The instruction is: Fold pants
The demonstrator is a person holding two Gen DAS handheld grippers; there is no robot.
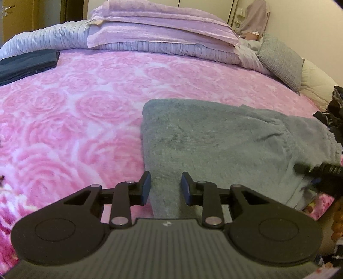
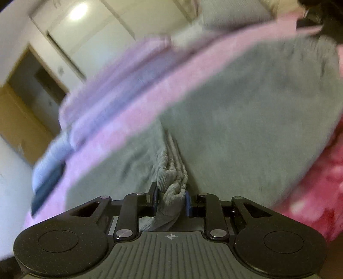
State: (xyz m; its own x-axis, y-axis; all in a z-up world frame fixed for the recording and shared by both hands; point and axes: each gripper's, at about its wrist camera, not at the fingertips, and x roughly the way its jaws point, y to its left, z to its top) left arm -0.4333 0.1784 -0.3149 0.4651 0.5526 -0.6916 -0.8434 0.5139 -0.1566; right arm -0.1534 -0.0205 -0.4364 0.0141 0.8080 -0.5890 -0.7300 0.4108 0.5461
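Two grippers (image 1: 165, 185) (image 2: 170, 200), one grey pants (image 1: 214, 146), one folded dark garment (image 1: 27, 64)

1. A big pink blanket (image 1: 75, 111) with rose shapes covers the bed.
2. A dark blue folded cloth (image 1: 27, 64) lies on the blanket near the far left edge.
3. Light purple pillows (image 1: 163, 28) are stacked at the head of the bed.
4. A pale striped quilt (image 1: 47, 38) is bunched up under and beside the pillows.
5. A grey cushion (image 1: 280, 62) leans at the right, next to a cream pillow (image 1: 317, 85).
6. A heap of dark clothes (image 1: 334, 111) sits at the right edge.
7. A wooden door (image 1: 8, 15) with a handle stands at the far left.
8. A pinkish garment (image 1: 256, 17) hangs by the wall in the back.
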